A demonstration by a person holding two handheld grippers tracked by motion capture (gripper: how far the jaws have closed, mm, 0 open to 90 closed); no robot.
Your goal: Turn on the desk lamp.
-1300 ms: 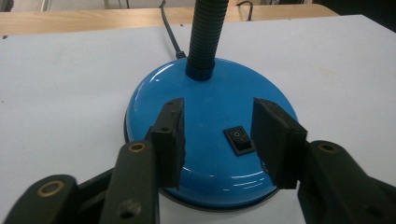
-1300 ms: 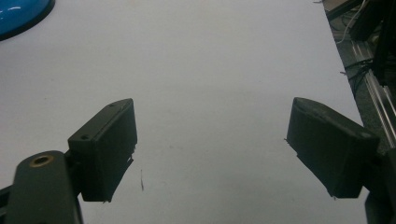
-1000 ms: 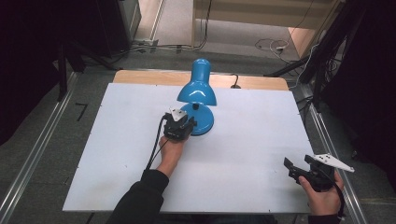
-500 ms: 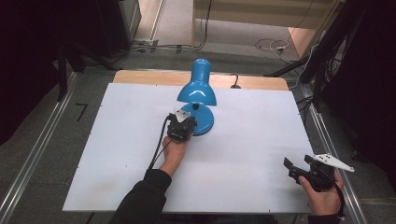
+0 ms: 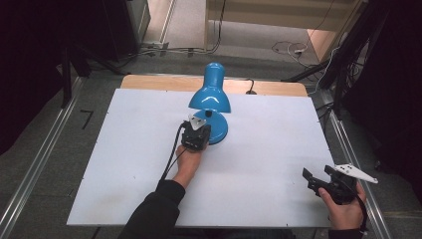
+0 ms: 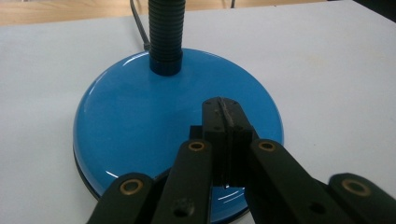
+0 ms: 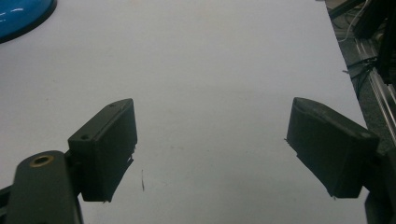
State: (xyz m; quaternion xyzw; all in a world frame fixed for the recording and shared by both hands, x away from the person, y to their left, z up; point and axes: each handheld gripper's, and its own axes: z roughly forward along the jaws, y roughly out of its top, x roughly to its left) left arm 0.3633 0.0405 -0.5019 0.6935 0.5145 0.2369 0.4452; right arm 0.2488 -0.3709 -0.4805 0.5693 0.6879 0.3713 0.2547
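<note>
One blue desk lamp [image 5: 211,102] stands on one white table [image 5: 124,164]. Two handheld grippers: the left gripper [image 5: 195,135] at the lamp's base, the right gripper [image 5: 318,178] well apart from the lamp, near the table's edge.

Lamp base [image 6: 154,116]: glossy blue enamel, smooth, with highlights. Lamp neck [image 6: 165,32]: ribbed matt black. Table [image 7: 210,70], frame centre: matt white, smooth. Wood strip [image 5: 164,82] at top. Left gripper [image 6: 226,116]: matt black plastic.

Blue lamp [image 5: 211,107] blocks the table's [image 5: 268,149] far centre, its shade overhanging the base [image 6: 140,121]; bare white surface all round, including ahead of the right gripper [image 7: 210,149].
</note>
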